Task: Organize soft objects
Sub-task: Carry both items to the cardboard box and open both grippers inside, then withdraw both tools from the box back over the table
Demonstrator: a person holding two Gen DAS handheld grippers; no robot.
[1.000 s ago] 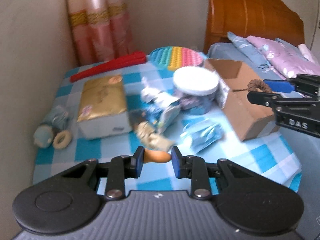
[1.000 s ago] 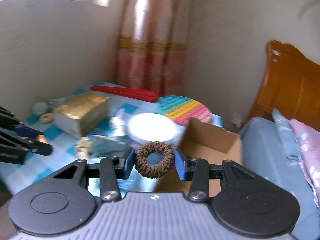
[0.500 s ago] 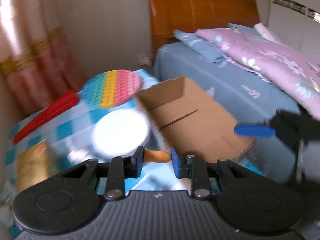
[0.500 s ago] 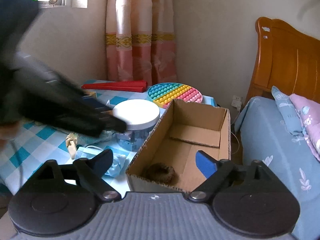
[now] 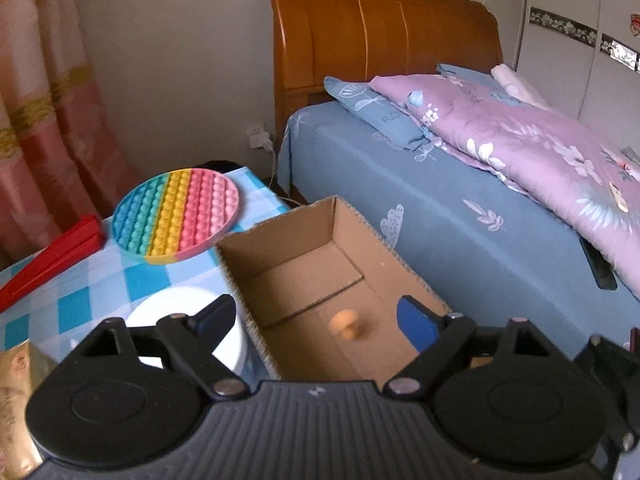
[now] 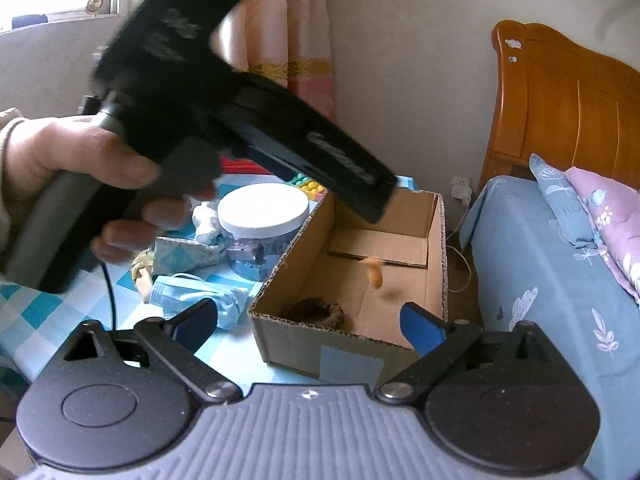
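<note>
Hovering over the open cardboard box (image 5: 384,276), the left gripper (image 5: 316,322) is spreading its jaws, which grip nothing; a small orange soft piece (image 5: 345,323), blurred, is showing inside the box beneath them, apart from both pads. The right gripper (image 6: 310,322) is also widening its jaws at the box's near wall, gripping nothing, while a brown hair scrunchie (image 6: 316,312) is lying in the box's near corner. A white-lidded jar (image 6: 262,226) is standing just beside the box on the checkered worktop (image 5: 100,292).

Home bedroom, wooden headboard (image 5: 384,40), made bed (image 5: 460,208), floral quilt (image 5: 520,136), pink curtains (image 5: 44,120)
</note>
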